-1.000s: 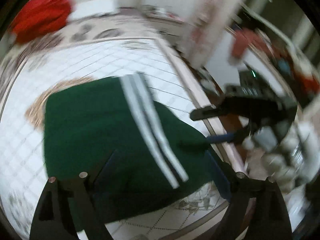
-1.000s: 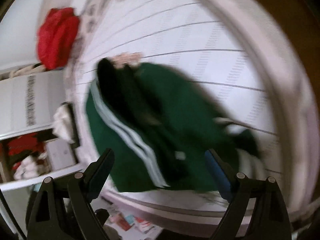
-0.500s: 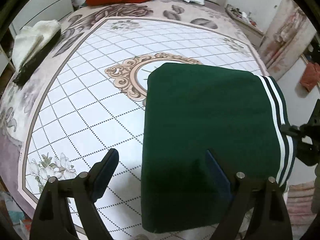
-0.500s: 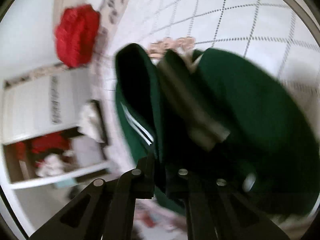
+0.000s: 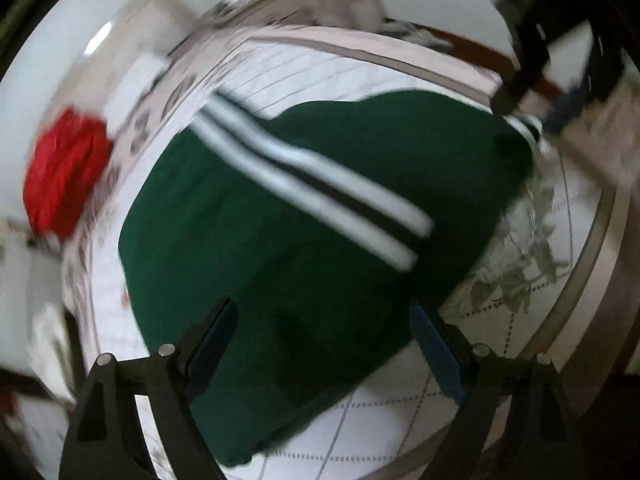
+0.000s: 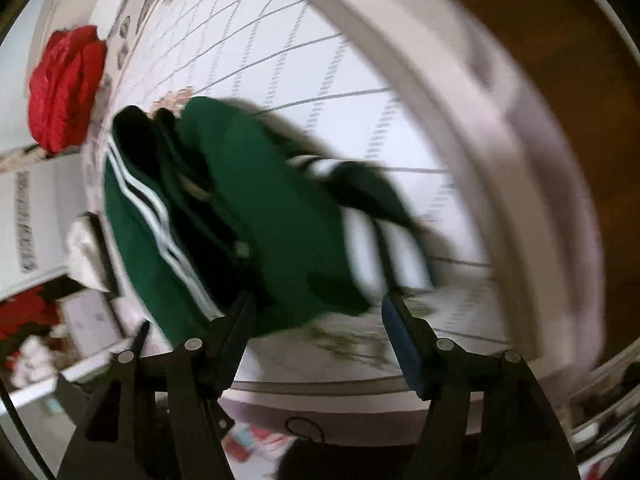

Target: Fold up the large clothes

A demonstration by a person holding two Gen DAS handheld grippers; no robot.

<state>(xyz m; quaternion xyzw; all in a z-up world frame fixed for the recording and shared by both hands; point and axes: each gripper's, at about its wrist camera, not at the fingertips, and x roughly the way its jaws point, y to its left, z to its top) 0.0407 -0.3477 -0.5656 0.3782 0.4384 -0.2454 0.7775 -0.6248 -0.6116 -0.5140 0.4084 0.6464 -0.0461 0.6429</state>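
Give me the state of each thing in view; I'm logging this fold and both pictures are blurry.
green garment: folded into a bundle on the bedspread, white stripes showing, no gripper on it.
left gripper: open, fingers apart above the garment.
right gripper: open, holding nothing.
red bundle: heaped at the far end of the bedspread, untouched.

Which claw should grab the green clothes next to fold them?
Probably the left claw: it is open with the green garment filling the space between its fingers. The right claw, also open, faces the bunched, untidy edge.
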